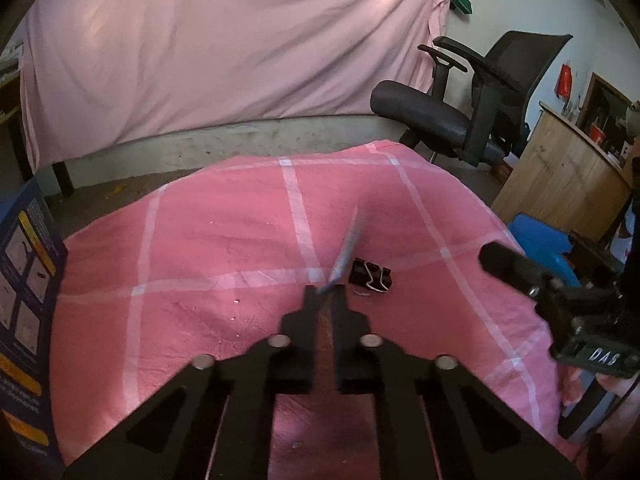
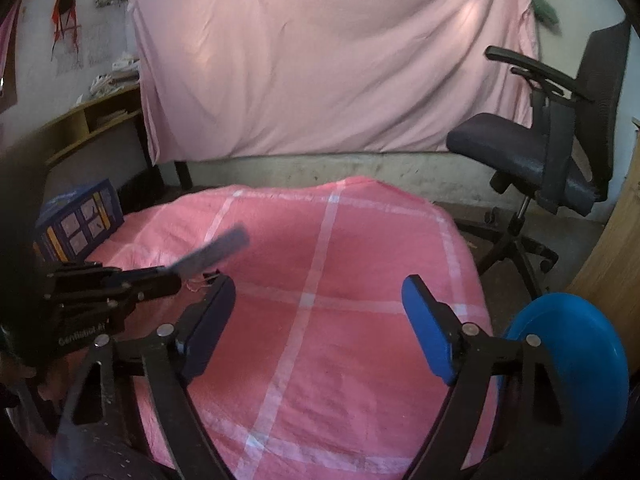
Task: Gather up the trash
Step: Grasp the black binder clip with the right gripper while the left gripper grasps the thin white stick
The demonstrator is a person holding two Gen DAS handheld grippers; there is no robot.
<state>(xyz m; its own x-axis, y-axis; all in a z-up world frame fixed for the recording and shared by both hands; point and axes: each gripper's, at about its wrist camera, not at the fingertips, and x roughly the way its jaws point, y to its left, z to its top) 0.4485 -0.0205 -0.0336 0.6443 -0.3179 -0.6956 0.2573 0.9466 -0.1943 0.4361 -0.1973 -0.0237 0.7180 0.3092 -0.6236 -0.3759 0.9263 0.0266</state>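
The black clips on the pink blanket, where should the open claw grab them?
Probably by the black body of the binder clips, coming from above. They lie flat on the pink checked cloth, and the thin wire handles look slippery. The right gripper is open; the left gripper already pinches a grey strip.

The middle of the table [image 2: 320, 320], under its pink checked cloth, lies bare up to the far edge, so a gripper could pass there freely. Near the left edge, two black binder clips [image 1: 370, 276] lie close together, just beyond the left gripper [image 1: 325, 292], whose jaws are shut on a thin grey strip [image 1: 347, 250] that sticks out over the cloth. A blue printed box [image 2: 78, 222] stands at the far left corner. The right gripper [image 2: 318, 320], jaws wide apart, hangs over bare cloth. A blue bin [image 2: 576, 360] stands just off the right edge, and an office chair [image 2: 552, 148] stands beyond the far right corner.
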